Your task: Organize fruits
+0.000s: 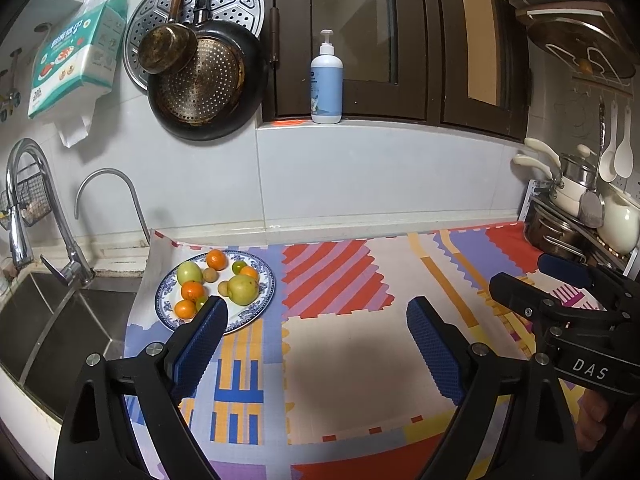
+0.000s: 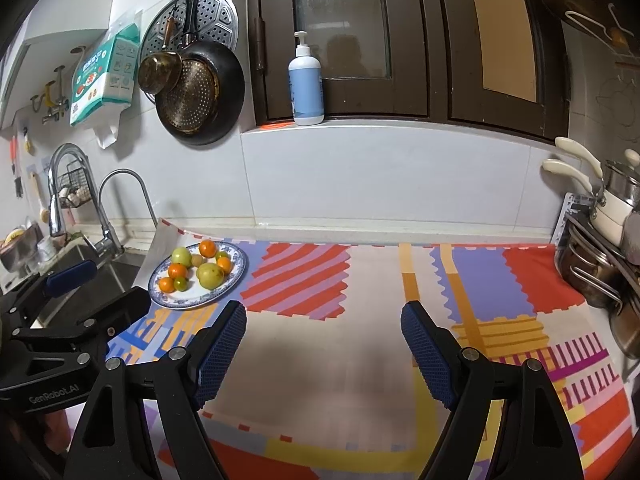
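Observation:
A blue-and-white patterned plate (image 1: 262, 304) sits at the left end of the colourful mat, next to the sink. It holds several fruits: orange tangerines (image 1: 192, 291), two yellow-green guavas (image 1: 242, 289), small brown longans (image 1: 209, 275) and small green citrus. The plate also shows in the right wrist view (image 2: 236, 276). My left gripper (image 1: 318, 314) is open and empty above the mat, its left finger (image 1: 208, 328) overlapping the plate's near rim. My right gripper (image 2: 324, 320) is open and empty over the mat's middle, to the right of the plate.
A steel sink (image 1: 60, 320) with two taps (image 1: 24, 208) lies left of the plate. Pans (image 1: 208, 80) hang on the wall. A soap bottle (image 1: 327, 80) stands on the window sill. Pots and utensils on a rack (image 1: 576, 216) crowd the right end.

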Available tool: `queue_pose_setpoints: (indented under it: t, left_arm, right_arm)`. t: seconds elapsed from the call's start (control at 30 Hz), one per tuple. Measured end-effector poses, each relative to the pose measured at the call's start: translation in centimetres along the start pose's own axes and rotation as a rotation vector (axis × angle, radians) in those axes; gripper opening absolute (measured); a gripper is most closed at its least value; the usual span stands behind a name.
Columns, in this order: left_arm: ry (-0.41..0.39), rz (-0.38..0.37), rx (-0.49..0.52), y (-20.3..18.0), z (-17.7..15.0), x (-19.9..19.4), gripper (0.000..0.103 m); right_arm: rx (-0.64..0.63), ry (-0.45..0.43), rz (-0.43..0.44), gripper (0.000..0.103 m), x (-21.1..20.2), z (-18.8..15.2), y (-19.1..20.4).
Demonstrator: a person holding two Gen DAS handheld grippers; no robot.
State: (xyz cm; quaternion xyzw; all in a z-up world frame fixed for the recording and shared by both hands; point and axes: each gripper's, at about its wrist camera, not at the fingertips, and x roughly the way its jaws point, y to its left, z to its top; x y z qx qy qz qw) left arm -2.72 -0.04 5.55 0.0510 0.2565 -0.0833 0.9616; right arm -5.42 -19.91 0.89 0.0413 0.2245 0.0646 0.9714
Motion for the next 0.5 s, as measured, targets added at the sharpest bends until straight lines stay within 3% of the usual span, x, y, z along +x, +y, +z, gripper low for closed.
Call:
queue_pose_setpoints:
  t: [0.5]
  left_arm:
    - [0.011,0.011,-0.011,0.00,-0.23,0.23,0.092]
  right_arm:
    - [-0.005,0.016,0.013,0.080,0.59,-0.21,0.33]
